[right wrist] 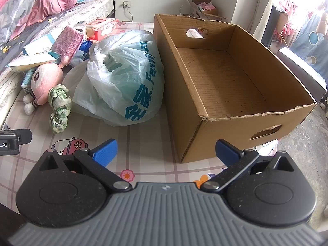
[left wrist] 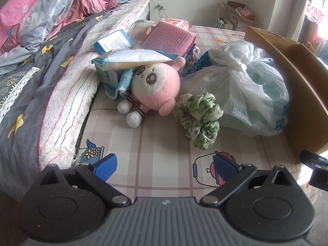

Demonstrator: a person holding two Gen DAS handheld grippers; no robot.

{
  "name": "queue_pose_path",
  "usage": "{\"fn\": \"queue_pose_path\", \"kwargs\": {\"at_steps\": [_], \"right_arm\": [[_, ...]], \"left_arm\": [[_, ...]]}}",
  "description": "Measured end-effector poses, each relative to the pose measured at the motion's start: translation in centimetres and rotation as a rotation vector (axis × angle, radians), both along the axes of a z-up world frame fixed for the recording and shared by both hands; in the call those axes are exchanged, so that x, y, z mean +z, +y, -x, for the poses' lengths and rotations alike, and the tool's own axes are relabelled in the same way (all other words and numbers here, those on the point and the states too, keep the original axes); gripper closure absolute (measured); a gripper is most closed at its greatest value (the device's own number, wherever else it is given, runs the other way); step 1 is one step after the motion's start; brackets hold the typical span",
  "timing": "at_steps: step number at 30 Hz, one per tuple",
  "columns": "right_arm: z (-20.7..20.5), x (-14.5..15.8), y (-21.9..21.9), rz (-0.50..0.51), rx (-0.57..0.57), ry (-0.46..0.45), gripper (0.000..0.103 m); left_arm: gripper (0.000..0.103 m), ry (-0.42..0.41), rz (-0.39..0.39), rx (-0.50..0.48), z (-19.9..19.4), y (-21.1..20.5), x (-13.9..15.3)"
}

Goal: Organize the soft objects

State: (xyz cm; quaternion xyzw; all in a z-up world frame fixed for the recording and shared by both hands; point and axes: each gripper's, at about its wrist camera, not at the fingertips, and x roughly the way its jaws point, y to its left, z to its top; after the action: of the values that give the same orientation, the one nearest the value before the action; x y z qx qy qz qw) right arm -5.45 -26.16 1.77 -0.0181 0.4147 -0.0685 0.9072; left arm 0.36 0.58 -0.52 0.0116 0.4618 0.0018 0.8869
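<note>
Your pink plush toy (left wrist: 155, 86) is lying on the checked cartoon-print mat (left wrist: 160, 149), right up against the mat's left edge where the fringed white blanket (left wrist: 67, 110) hangs off the bed (left wrist: 24, 94). Its head is tucked under a flat white packet (left wrist: 133, 58), and a light blue cloth (left wrist: 121, 82) is bunched beside its face. Just beside the plush, toward the middle of the mat, you've got the green-and-white scrunchie (left wrist: 199, 119), crumpled and touching the knotted plastic bag (left wrist: 242, 90). That bag sits pressed against the left wall of the open cardboard box (right wrist: 229, 82), which takes up the right side of the mat and has nothing visible inside. Farther back there's a pink knitted cloth (left wrist: 172, 40) and a blue-and-white carton (left wrist: 113, 41) piled near the far edge.

Your left gripper (left wrist: 165, 166) hovers over the near edge of the mat, jaws spread wide and holding nothing, pointed between the plush and the scrunchie. Your right gripper (right wrist: 167, 150) is the same deal: jaws wide apart, nothing in them, lined up with the box's near left corner.
</note>
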Motion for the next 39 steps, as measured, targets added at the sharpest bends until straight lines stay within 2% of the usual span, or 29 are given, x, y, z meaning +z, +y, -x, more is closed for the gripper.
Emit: {"fn": "queue_pose_path", "kwargs": {"at_steps": [26, 30, 34, 39], "right_arm": [[0.0, -0.3, 0.0, -0.004, -0.001, 0.003, 0.001], [0.1, 0.0, 0.6, 0.0, 0.033, -0.029, 0.001], [-0.2, 1.5, 2.3, 0.055, 0.116, -0.127, 0.001], [-2.6, 3.5, 3.9, 0.05, 0.222, -0.259, 0.001]], "left_arm": [[0.002, 0.004, -0.015, 0.002, 0.0, 0.3, -0.6], [0.002, -0.058, -0.048, -0.003, 0.1, 0.9, 0.3], [0.002, -0.145, -0.072, 0.006, -0.6, 2.3, 1.8], [0.002, -0.248, -0.011, 0.028, -2.6, 5.4, 3.8]]}}
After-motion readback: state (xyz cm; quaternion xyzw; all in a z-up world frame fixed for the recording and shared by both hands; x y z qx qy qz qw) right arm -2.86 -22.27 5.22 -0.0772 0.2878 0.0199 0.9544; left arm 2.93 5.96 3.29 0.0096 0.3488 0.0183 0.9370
